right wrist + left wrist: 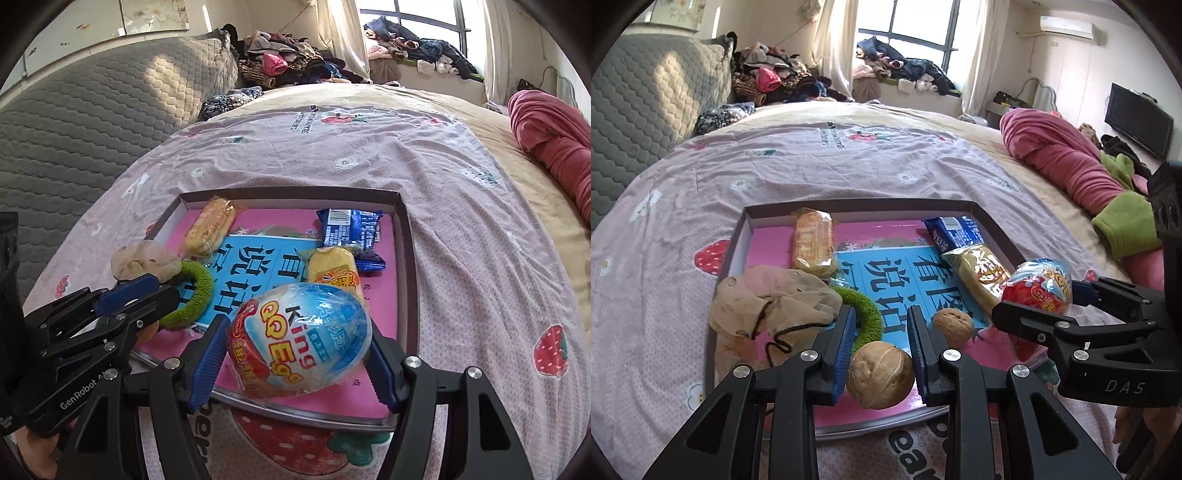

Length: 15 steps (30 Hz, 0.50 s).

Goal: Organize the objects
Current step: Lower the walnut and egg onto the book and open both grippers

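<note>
A shallow box lid (849, 206) (406, 236) with a pink and blue lining lies on the bed. My left gripper (881, 354) is shut on a walnut (881, 374) above the lid's near edge; it also shows in the right wrist view (147, 291). My right gripper (295, 354) is shut on a blue and red wrapped egg toy (301, 341) over the lid's near right part; it also shows in the left wrist view (1038, 291). In the lid lie a second walnut (953, 325), a green fuzzy ring (866, 314), a beige cloth (772, 306), two yellow snack packs (814, 243) (979, 273) and a blue packet (955, 229).
The bed has a pink flowered sheet (812, 166). A grey quilted headboard (639, 110) stands at the left. A rolled pink and green blanket (1082, 173) lies at the right. Clothes (775, 77) are piled behind the bed, and a TV (1137, 122) stands at the far right.
</note>
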Motion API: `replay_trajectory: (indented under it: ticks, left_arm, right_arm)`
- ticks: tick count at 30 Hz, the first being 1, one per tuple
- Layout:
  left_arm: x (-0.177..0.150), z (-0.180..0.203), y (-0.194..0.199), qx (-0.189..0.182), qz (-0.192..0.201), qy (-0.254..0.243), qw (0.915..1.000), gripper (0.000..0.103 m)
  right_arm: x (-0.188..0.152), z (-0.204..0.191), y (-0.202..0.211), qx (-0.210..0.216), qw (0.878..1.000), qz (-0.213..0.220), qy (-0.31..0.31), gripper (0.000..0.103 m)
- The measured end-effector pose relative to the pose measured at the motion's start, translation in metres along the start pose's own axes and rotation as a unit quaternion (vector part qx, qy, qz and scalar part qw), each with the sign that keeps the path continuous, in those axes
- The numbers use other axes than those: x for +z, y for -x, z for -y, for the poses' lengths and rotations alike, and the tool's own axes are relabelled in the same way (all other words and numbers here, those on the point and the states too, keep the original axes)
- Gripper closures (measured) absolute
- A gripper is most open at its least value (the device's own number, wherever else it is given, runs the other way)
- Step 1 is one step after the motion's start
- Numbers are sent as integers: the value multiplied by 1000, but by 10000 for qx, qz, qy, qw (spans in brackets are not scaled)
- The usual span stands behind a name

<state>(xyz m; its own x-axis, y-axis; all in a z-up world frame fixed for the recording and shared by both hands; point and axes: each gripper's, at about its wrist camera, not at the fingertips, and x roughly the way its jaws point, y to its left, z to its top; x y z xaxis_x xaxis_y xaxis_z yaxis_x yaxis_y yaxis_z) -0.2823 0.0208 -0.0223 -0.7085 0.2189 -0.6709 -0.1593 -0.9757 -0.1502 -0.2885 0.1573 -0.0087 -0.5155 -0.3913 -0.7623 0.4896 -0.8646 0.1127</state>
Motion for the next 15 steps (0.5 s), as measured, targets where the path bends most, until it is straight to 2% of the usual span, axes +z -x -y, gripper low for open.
replay_trajectory:
  ticks: [15]
  left_arm:
    - [-5,1,-11,192,-39,-20,9998,73]
  right_arm:
    - [-4,-9,-12,-107,9996,-195,201,34]
